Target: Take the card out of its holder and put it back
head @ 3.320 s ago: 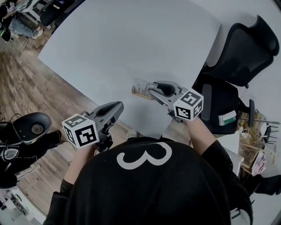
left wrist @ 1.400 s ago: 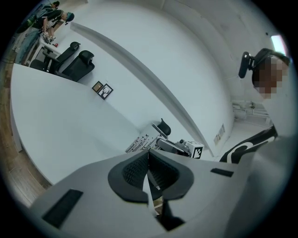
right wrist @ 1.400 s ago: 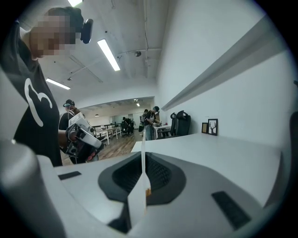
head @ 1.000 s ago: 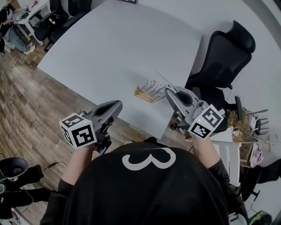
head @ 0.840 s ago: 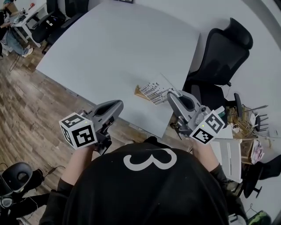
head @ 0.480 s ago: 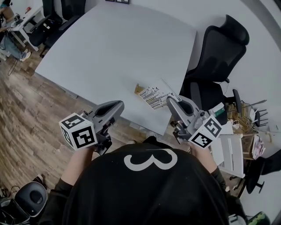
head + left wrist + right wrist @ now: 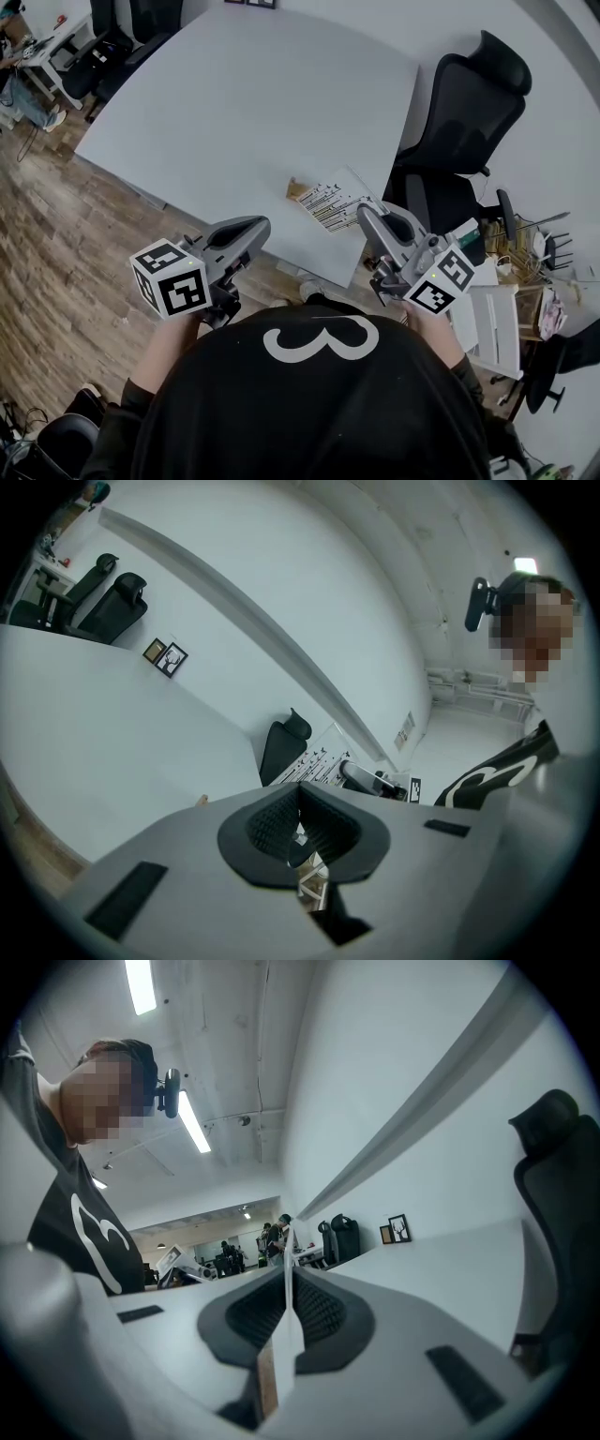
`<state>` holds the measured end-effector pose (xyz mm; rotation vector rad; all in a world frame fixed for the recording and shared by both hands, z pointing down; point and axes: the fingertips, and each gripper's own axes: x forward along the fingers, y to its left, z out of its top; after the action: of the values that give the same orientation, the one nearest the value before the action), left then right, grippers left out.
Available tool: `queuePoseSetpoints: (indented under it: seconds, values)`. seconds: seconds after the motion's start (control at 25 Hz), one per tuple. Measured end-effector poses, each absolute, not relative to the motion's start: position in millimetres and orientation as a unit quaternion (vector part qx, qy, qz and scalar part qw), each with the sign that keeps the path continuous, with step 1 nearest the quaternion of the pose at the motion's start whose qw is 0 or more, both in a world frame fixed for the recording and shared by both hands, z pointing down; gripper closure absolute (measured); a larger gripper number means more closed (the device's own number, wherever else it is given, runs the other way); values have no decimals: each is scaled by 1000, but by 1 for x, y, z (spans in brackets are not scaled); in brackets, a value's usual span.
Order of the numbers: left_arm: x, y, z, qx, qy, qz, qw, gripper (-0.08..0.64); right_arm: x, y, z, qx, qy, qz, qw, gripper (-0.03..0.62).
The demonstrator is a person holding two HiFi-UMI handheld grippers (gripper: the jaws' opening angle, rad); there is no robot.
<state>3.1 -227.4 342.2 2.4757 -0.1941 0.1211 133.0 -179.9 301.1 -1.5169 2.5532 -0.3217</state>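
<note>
A white card (image 7: 333, 202) printed with black lines sits near the front right corner of the grey table (image 7: 244, 103). My right gripper (image 7: 367, 214) is shut on its near end, and the card slopes away from the jaws, printed face up. In the right gripper view the card (image 7: 286, 1307) runs edge-on between the pads. The small wooden holder (image 7: 296, 190) lies at the card's far end; I cannot tell whether the card still touches its slot. My left gripper (image 7: 261, 225) hovers off the table's front edge, shut and empty, with card (image 7: 314, 759) and holder (image 7: 200, 801) ahead.
A black office chair (image 7: 469, 112) stands against the table's right side. Cluttered shelves and a white box (image 7: 492, 323) lie further right. Wooden floor (image 7: 66, 234) runs along the left, with more chairs (image 7: 141, 19) at the far corner.
The card stood upright in the holder with my right gripper on it. It now leans flatter toward the right, and the right gripper has drawn back. The left gripper has barely moved.
</note>
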Motion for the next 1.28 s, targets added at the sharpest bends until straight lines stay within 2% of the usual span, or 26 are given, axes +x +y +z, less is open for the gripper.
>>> queuePoseSetpoints:
  seconds: [0.76, 1.28]
  values:
    - [26, -242, 346, 929, -126, 42, 344, 546, 161, -220, 306, -458, 879, -116, 65, 569]
    - [22, -252, 352, 903, -220, 23, 368, 546, 159, -266, 325, -373, 920, -117, 14, 568]
